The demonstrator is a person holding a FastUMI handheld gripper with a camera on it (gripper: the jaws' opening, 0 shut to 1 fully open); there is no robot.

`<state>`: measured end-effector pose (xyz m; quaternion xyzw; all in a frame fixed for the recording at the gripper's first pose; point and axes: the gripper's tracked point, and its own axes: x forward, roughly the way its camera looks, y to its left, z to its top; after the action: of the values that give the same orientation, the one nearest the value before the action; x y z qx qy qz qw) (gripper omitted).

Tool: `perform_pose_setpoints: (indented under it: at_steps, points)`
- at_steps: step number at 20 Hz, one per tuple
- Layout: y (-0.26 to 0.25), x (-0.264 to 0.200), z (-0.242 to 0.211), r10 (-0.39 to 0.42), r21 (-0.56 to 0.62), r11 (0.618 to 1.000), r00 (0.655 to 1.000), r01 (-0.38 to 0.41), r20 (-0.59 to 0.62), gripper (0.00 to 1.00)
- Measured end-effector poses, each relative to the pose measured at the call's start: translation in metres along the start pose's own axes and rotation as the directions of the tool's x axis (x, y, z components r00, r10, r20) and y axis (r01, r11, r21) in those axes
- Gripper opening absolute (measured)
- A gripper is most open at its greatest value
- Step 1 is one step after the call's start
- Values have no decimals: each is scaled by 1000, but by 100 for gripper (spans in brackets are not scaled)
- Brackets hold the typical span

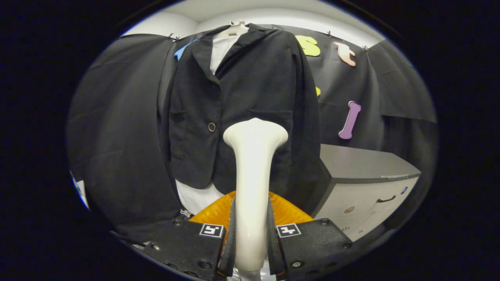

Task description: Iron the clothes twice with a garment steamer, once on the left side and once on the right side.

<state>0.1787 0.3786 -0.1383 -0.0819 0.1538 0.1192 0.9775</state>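
Observation:
A black jacket [250,101] hangs on a white hanger [233,29] over a white shirt [221,50], straight ahead of the fingers. My gripper [252,234] is shut on the white garment steamer [253,175], both fingers pressing its handle. The steamer's flared head [255,134] stands upright in front of the jacket's right half, near the lower front, just right of the jacket's button [211,127]. Whether the head touches the cloth I cannot tell.
A grey drawer cabinet [363,183] stands to the right of the jacket. Something orange [287,210] lies low behind the fingers. The white shirt hem [197,199] hangs below the jacket's left half.

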Motion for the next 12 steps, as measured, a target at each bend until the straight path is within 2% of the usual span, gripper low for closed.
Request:
perform_pose_setpoints:
  at_steps: [12]
  points:
    - [-13,12,-59,-44,-33,999,992,40,-116,36]
